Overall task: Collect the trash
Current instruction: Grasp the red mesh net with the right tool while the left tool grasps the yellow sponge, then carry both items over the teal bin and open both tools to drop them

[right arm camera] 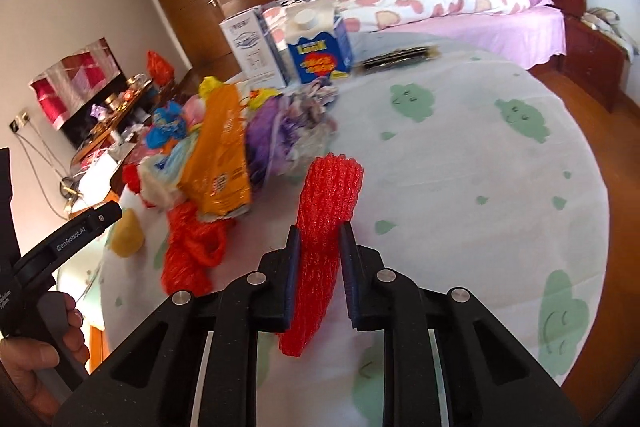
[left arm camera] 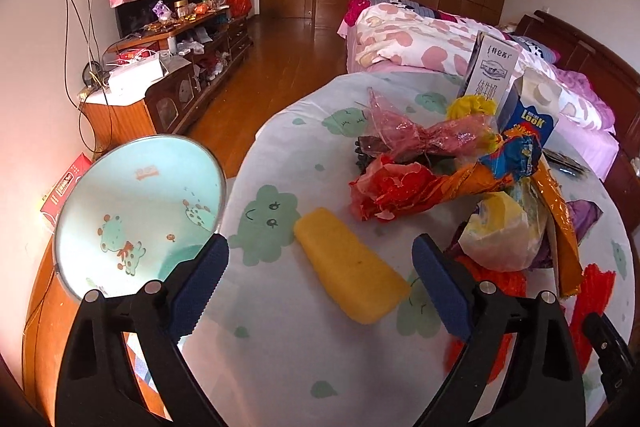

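- The red foam fruit net sleeve [right arm camera: 326, 227] stands upright in the right gripper [right arm camera: 320, 243], whose jaws clamp it above the round counter [right arm camera: 460, 187].
- The heap of crumpled wrappers [right arm camera: 224, 147] lies just left of the sleeve.
- The left gripper [left arm camera: 320, 275], jaws wide, hovers over a yellow sponge block [left arm camera: 350, 263] beside the heap, near a pale-green cartoon-printed bin [left arm camera: 140, 203].

Bare tablecloth [right arm camera: 460, 163] lies right of the right tongs [right arm camera: 319, 251]; wrapper pile [right arm camera: 224, 151] blocks their left
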The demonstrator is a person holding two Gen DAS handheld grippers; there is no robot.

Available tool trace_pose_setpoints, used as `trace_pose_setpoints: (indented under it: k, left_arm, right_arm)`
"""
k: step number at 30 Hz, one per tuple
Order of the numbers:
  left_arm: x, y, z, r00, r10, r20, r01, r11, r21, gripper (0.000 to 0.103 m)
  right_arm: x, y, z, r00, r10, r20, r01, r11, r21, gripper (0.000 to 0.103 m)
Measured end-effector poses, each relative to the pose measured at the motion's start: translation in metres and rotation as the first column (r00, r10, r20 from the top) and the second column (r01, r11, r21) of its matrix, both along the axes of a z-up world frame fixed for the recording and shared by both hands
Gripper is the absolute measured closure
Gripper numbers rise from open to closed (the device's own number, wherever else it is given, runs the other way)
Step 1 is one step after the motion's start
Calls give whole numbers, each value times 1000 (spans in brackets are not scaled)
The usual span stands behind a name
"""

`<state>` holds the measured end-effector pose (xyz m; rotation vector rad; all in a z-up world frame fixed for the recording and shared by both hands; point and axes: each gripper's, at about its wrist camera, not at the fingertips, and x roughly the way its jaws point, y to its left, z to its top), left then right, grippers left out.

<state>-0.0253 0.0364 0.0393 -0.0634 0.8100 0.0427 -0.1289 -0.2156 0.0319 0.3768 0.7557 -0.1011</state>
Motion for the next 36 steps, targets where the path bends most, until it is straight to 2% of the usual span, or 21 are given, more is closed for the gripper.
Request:
trace_pose_setpoints:
  k: [2,4,6,8,9,11,12,17,21,24,31,36]
  left_arm:
    - [5,-4,-7,1000,3,-23,-2,1000,15,14]
    - [10,-6,-16,998,-1,-58,2,1000,20,27]
    - [12,-6,-25,994,-14,-104,15,1000,1,32]
    - [10,-7,-27,996,-14,-91,16,1000,20,39]
    - [9,-6,-28,996,-25,-91,26,1000,17,52]
    - [7,-4,-27,996,-52,-73,53,999,10,69]
    - [7,-2,-26,993,-93,-74,91,996,-24,76]
    - [-7,12,-16,989,-144,-30,140,985,-100,76]
    - [-25,27,6,987,-154,33,157,981,-114,76]
    - [-35,39,25,986,-144,84,152,984,-91,76]
    - [-39,98,52,993,-14,120,16,1000,-19,76]
    - [-38,146,53,989,96,112,-93,995,-26,75]
  right_arm:
    - [2,-5,-2,1000,-13,-4,13,1000,5,83]
    - [6,-8,-5,1000,-12,-11,12,1000,8,83]
    - [11,-11,-7,1000,-11,-15,11,1000,14,83]
    - [12,-12,-8,1000,-9,-15,9,1000,12,83]
    - [12,-11,-8,1000,-7,-15,7,1000,8,83]
    - [11,-9,-8,1000,-10,-9,10,1000,-2,83]
    - [10,-8,-7,1000,-11,-4,11,1000,-6,83]
    - [3,-3,10,998,-27,58,29,999,-35,83]
    - [-2,7,29,992,-19,124,28,997,-70,83]
    - [-2,19,44,986,13,168,2,996,-90,83]
    - [19,74,69,966,162,202,-144,984,-104,83]
    - [44,131,71,938,294,182,-279,955,-103,83]
